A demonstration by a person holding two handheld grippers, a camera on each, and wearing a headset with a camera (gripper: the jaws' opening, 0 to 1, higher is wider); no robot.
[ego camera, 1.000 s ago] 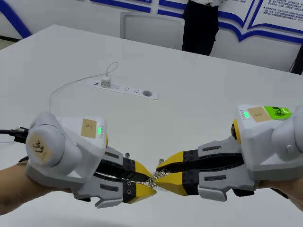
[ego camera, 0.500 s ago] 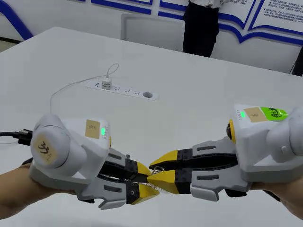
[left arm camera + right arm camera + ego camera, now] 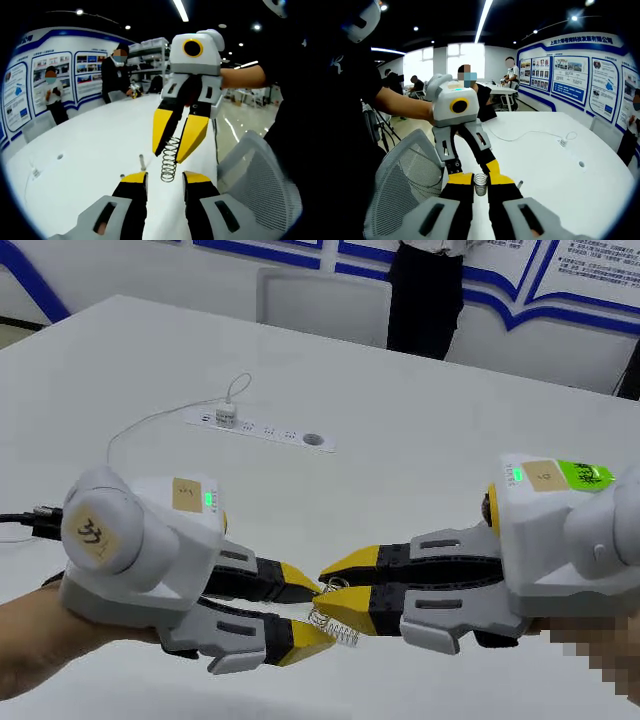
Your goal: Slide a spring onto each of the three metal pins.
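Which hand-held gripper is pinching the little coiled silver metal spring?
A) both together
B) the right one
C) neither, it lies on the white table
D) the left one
B: the little coiled silver metal spring sits pinched between the yellow tips of the right hand-held gripper, while the left hand-held gripper has its jaws spread apart.

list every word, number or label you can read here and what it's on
"33", then an unclear mark: round tan sticker on left gripper white end cap.
Square tan sticker, same gripper: handwriting unreadable.
Tan sticker and green sticker on right gripper: unreadable.
Blue-framed wall posters: too blurred.
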